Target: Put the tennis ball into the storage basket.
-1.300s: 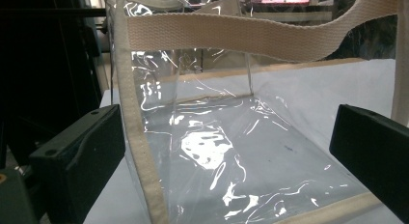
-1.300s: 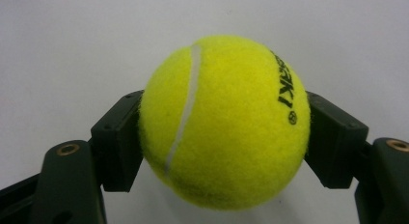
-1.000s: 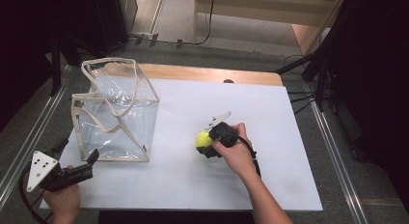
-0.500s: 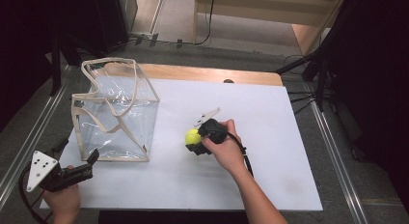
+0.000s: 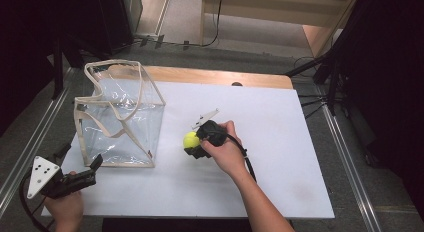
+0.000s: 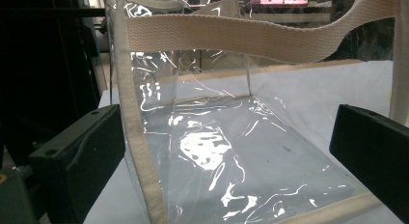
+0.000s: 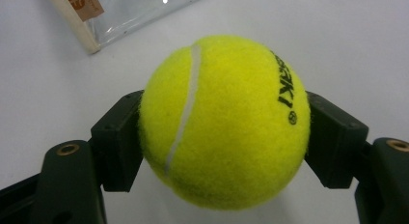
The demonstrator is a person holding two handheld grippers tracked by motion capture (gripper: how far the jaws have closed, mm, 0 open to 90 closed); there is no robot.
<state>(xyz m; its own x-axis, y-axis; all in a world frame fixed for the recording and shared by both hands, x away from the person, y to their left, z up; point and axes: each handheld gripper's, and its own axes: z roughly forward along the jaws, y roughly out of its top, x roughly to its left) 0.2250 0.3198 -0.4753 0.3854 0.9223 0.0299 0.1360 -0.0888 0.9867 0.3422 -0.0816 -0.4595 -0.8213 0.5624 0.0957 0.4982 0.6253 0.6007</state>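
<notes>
A yellow tennis ball is held just above the white tabletop, to the right of a clear plastic bag with cream trim and handles. My right gripper is shut on it; in the right gripper view both pads press the ball from the sides. My left gripper sits at the table's near left corner, open, facing the bag's near side. In the left gripper view the bag's cream-edged corner stands between the wide-apart jaws without touching them.
The bag stands upright with its mouth open upward and its handles drooping. A wooden strip runs along the table's far edge. Metal rails flank the table, and dark stands and cables lie at the far right.
My right gripper has carried the ball leftward, closer to the bag. The left gripper and the bag have stayed still.
</notes>
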